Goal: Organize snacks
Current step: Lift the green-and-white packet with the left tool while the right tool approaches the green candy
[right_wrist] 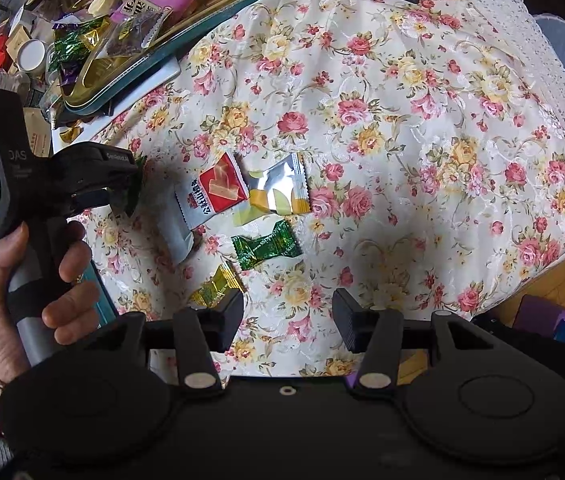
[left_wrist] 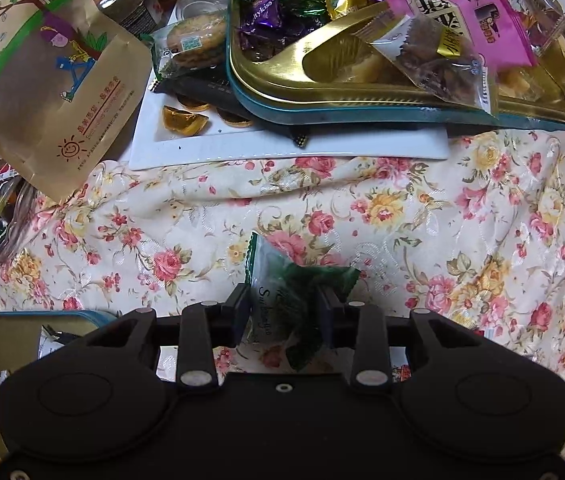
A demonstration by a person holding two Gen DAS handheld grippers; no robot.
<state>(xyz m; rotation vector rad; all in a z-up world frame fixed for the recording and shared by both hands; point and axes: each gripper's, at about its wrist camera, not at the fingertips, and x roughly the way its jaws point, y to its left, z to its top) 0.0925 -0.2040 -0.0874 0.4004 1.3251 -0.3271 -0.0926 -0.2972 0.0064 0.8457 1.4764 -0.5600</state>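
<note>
Shiny wrappers on woven floral cloth

Tablecloth (right_wrist: 402,128) looks like satiny embossed fabric; the green candy (right_wrist: 265,245) at six o'clock of the silver packet (right_wrist: 278,190) is glossy crinkled foil; tin tray (left_wrist: 346,96) is polished gold metal; grippers' fingers (right_wrist: 231,320) matt black plastic.

We see a table (right_wrist: 402,100) under floral cloth; on it lie a red packet (right_wrist: 214,194), a silver-yellow packet (right_wrist: 280,192), a green candy (right_wrist: 266,246), a gold candy (right_wrist: 216,286) and a white tray (left_wrist: 282,146).
</note>
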